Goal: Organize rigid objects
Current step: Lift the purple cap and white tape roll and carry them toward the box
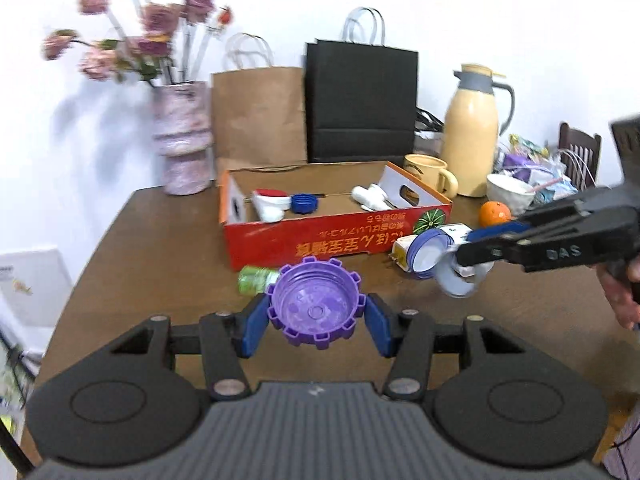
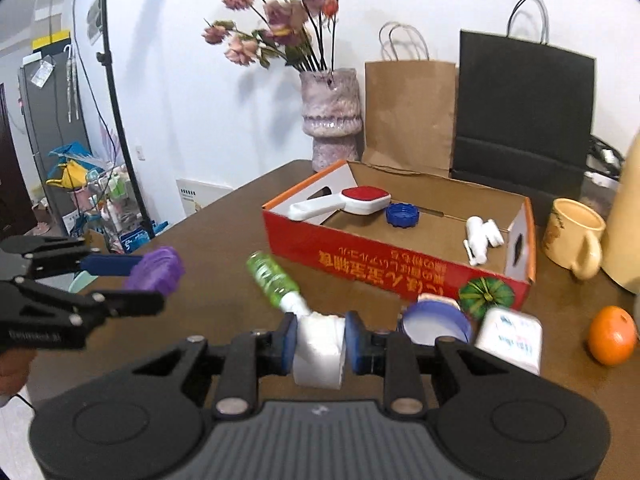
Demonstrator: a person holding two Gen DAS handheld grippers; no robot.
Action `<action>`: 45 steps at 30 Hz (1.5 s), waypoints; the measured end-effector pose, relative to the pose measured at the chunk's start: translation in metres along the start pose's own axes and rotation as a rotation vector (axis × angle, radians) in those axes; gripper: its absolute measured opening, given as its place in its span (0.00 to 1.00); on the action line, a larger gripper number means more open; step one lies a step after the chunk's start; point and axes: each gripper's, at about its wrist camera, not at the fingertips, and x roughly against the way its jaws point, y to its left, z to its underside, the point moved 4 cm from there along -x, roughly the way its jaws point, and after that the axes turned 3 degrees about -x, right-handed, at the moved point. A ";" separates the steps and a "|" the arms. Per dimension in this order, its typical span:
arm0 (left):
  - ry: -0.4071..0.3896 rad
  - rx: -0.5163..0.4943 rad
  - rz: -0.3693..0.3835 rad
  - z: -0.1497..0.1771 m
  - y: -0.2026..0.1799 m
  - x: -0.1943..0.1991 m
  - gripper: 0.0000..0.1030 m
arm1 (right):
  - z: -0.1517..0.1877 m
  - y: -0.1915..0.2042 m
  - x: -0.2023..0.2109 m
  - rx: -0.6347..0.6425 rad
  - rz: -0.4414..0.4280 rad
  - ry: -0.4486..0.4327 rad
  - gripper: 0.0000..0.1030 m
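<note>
Purple cap [image 1: 315, 305] clamped in left gripper [image 1: 316, 320], held above the desk [image 1: 160, 248] short of the red box [image 1: 340, 240]. Right gripper [image 2: 320, 344] grips a white tube [image 2: 319, 354]. Carry each over the box wall, lower it, then release.

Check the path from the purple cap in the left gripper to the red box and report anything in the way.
The purple cap sits clamped in the left gripper. Between it and the red box, a green bottle lies on the table against the box's near wall. The box is open-topped.

Right tool [image 1: 472, 256] body — letters "DAS" only.
</note>
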 end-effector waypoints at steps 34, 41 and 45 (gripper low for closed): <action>-0.168 0.146 -0.036 0.027 -0.065 0.130 0.51 | 0.088 0.029 0.175 -0.074 0.127 -0.235 0.24; -0.143 0.103 0.067 -0.068 -0.030 0.058 0.51 | -0.003 -0.010 0.144 -0.012 0.103 -0.278 0.24; -0.064 0.090 0.065 -0.117 -0.010 -0.016 0.51 | -0.067 -0.042 0.097 0.010 0.078 -0.234 0.24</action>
